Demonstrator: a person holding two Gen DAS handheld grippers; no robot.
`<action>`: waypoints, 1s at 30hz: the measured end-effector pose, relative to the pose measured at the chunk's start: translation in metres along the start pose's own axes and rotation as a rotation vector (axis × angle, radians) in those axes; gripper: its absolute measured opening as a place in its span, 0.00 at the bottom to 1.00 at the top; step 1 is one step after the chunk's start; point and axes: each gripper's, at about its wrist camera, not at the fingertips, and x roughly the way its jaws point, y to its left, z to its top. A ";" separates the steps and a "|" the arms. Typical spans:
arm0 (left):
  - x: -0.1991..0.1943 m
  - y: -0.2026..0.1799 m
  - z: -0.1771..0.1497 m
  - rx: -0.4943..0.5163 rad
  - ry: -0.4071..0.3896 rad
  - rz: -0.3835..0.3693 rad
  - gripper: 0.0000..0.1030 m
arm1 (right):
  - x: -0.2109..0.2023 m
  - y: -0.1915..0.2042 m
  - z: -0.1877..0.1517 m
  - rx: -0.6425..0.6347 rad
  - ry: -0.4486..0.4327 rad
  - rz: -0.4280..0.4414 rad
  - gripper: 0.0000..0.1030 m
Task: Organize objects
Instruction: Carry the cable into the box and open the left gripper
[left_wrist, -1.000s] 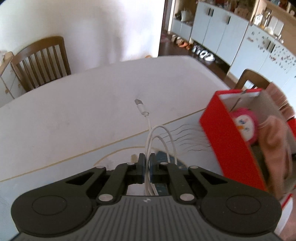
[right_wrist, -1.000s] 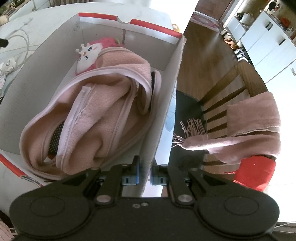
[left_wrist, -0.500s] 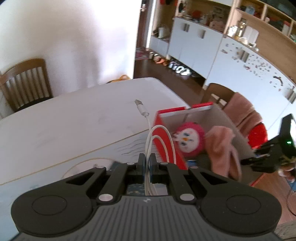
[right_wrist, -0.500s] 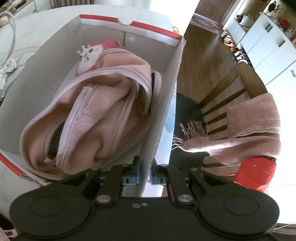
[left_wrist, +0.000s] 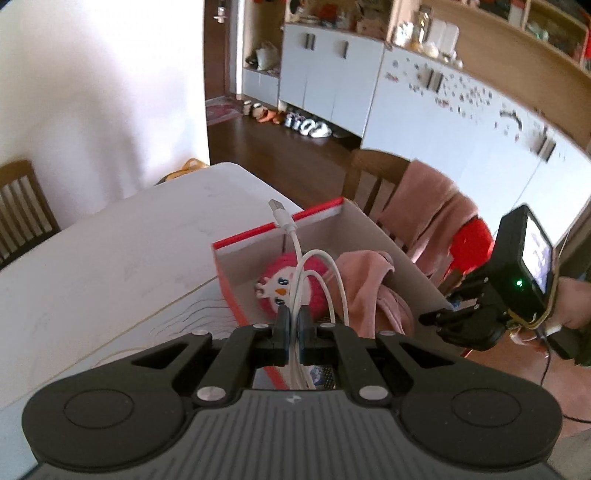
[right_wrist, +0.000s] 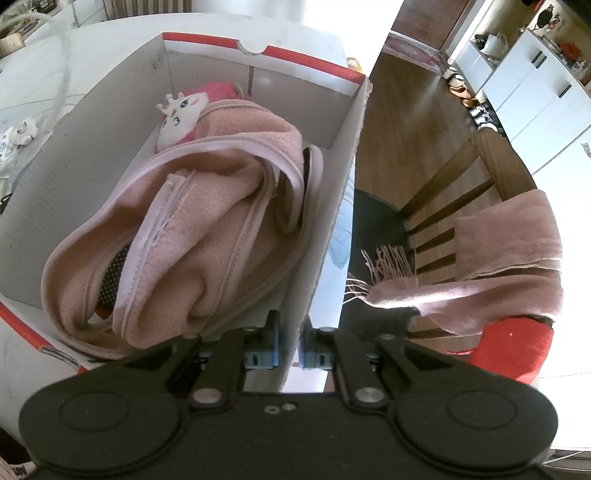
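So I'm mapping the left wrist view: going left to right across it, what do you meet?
Wooden chair by the wall → white table → red-rimmed box → pink plush toy → pink fleece cloth → right claw held at the box's far side.
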 end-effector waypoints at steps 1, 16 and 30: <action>0.005 -0.005 0.001 0.011 0.012 0.009 0.03 | 0.000 0.000 0.000 0.000 -0.001 0.000 0.07; 0.094 -0.063 -0.008 0.153 0.173 0.161 0.04 | 0.002 0.001 0.002 0.006 -0.004 0.011 0.07; 0.104 -0.077 -0.025 0.104 0.182 0.075 0.23 | 0.003 0.001 0.003 0.008 -0.004 0.013 0.07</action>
